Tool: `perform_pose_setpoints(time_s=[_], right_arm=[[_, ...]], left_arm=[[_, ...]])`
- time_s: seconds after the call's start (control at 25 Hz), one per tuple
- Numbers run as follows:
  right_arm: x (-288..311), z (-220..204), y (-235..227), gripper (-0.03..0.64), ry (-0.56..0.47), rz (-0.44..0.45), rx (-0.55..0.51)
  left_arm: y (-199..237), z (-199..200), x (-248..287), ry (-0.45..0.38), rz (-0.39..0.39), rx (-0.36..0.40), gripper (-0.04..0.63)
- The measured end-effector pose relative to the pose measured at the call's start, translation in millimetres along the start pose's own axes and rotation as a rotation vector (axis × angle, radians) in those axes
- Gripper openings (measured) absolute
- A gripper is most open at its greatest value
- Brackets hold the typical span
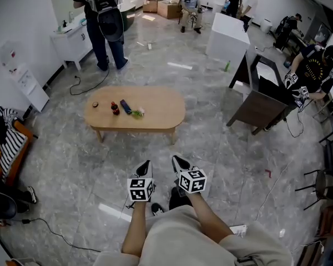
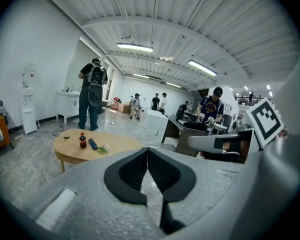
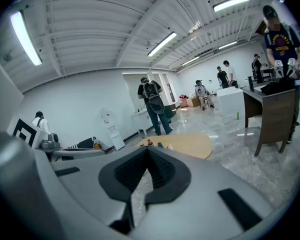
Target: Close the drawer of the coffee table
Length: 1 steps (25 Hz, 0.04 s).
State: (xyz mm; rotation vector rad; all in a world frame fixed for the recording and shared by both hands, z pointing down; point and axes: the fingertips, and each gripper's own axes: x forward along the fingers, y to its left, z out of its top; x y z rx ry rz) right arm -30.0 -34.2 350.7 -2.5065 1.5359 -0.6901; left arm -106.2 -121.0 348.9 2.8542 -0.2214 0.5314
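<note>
The oval wooden coffee table (image 1: 155, 111) stands on the marble floor a good stride in front of me. It also shows in the left gripper view (image 2: 117, 144) and the right gripper view (image 3: 190, 144). No drawer face can be made out on its near side. On its top lie a small cola bottle (image 1: 115, 108), a dark remote (image 1: 125, 106) and a green wrapper (image 1: 137, 113). My left gripper (image 1: 146, 165) and right gripper (image 1: 178, 160) hang side by side above my knees, well short of the table. Both are shut on nothing.
A person with a backpack (image 1: 104, 21) stands beyond the table by a white cabinet (image 1: 72, 42). A dark desk (image 1: 263, 101) with a person (image 1: 315, 71) is at the right. A couch with clothes (image 1: 5, 146) and floor cables (image 1: 55, 234) lie at the left.
</note>
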Motion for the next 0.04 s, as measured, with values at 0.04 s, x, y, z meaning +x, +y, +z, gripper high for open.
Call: perform_pose_setpoints(time_s=[0.04], right_arm=[[-0.7, -0.2, -1.2, 0.015, 0.000, -0.002, 0.001]], left_arm=[[-0.7, 0.7, 0.6, -0.001, 0.000, 0.005, 0.009]])
